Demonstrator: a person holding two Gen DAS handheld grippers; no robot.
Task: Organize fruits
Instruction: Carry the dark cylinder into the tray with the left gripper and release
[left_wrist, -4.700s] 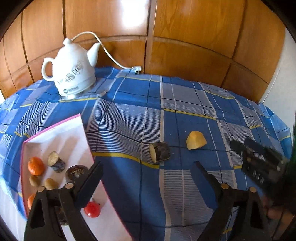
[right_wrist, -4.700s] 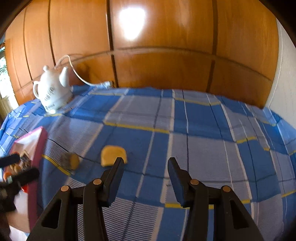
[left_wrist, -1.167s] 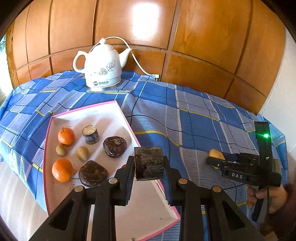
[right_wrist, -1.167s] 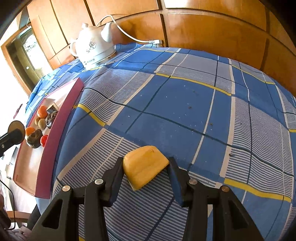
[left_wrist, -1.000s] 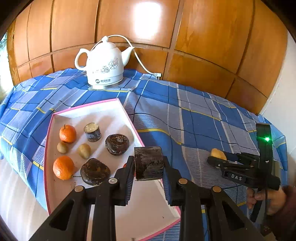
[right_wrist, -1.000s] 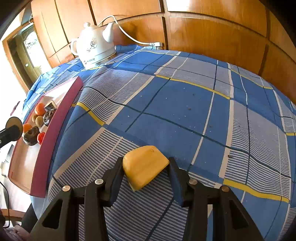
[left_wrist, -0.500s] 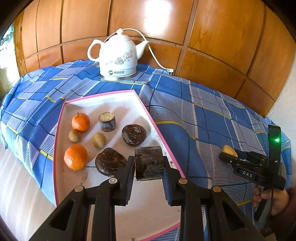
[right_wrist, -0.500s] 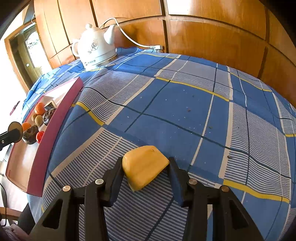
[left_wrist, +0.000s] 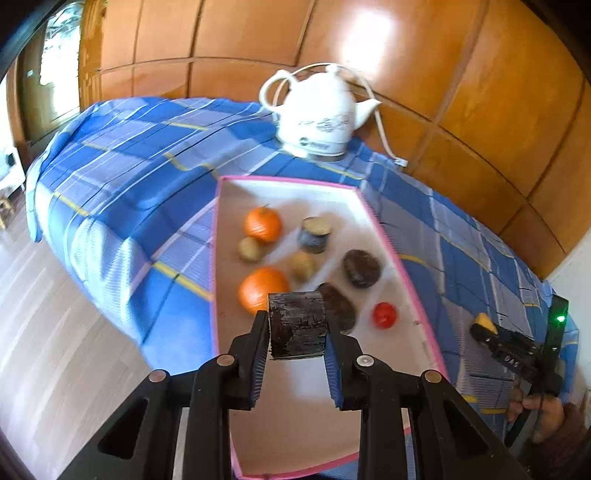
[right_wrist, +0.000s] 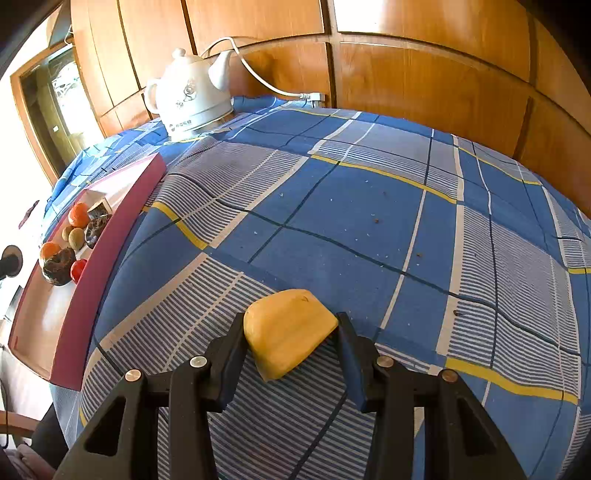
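My left gripper (left_wrist: 296, 341) is shut on a dark cylindrical fruit piece (left_wrist: 297, 325), held above the white tray with a pink rim (left_wrist: 384, 236). The tray holds two oranges (left_wrist: 263, 223), two small brownish fruits (left_wrist: 249, 249), a cut dark piece (left_wrist: 314, 234), two dark round fruits (left_wrist: 361, 267) and a small red fruit (left_wrist: 384, 315). My right gripper (right_wrist: 290, 341) is shut on a yellow fruit wedge (right_wrist: 288, 341) just above the blue checked cloth (right_wrist: 369, 221). The tray (right_wrist: 96, 258) lies far to its left. The right gripper (left_wrist: 506, 350) also shows at the left wrist view's right edge.
A white electric kettle (left_wrist: 317, 118) with its cord stands at the back of the table by the wooden wall panels (left_wrist: 480, 92). The cloth drapes over the table's left edge, with pale floor (left_wrist: 55, 332) below. A hand (left_wrist: 543, 417) grips the right tool.
My left gripper has swung left over the tray with the dark piece and rolled, so the tray now sits in the middle of its view. The right gripper has stayed put with the yellow wedge.
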